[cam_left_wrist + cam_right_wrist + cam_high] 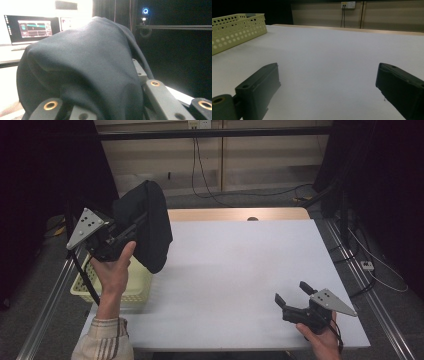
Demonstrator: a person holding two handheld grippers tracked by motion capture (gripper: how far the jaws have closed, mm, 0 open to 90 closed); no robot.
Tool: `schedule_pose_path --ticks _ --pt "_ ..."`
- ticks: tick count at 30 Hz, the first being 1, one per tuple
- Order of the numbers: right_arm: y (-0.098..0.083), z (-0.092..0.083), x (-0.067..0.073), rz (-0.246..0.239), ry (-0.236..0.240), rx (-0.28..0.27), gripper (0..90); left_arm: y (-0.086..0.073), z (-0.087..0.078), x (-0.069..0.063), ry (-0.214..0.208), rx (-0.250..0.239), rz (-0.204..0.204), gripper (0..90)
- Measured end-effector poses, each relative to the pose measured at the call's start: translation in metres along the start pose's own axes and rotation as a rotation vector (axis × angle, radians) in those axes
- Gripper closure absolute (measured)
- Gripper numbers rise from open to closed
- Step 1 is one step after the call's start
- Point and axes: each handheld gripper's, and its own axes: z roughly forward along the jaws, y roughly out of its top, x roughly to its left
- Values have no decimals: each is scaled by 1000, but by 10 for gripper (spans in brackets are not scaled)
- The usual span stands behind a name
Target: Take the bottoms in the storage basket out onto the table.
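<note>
My left tongs point(131, 226) hold the black cloth point(147, 227) clamped at upper left of the high view, lifted above the yellow basket point(132, 287) so it hangs free of the rim; in the left gripper view the fabric drapes over both jaws. My right tongs point(292, 296) rest wide and empty at lower right on the white bench point(240, 270), likely waiting to take a free edge. No readable label or writing on cloth or basket.
</note>
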Motion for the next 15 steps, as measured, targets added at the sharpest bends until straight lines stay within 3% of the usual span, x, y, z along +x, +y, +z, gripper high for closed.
schedule_pose_path --ticks 15 --pt "0 0 0 -2 3 1 43 -6 14 -11 -39 27 1 741"
